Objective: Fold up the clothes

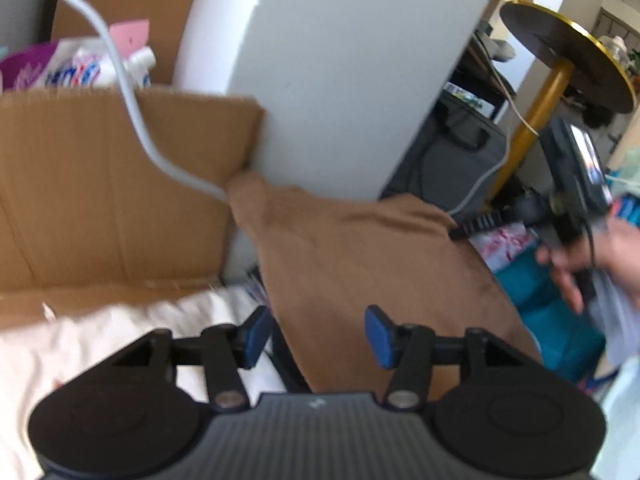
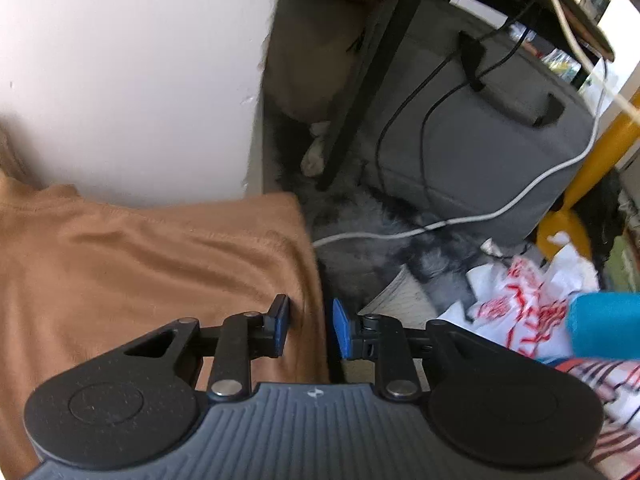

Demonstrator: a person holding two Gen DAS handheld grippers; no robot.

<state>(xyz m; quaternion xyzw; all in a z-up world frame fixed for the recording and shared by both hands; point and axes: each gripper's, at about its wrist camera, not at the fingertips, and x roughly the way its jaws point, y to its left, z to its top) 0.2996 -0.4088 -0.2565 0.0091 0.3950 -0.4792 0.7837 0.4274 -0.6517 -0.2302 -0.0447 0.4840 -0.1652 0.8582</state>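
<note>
A: Where's the brown shirt (image 2: 160, 256)?

B: Spread flat against the white pillar (image 1: 340, 80). The right tool (image 2: 310, 326) straddles the shirt's edge, pads partly apart, not yet pinching. The left tool (image 1: 316, 338) hangs open above the shirt's near end, empty.

A: How should this step go?

B: I'd close on one layer of hem only, then lift evenly.

A: And the cloth?

B: Soft, plain brown, gently rippled, reaching back to the pillar.
</note>
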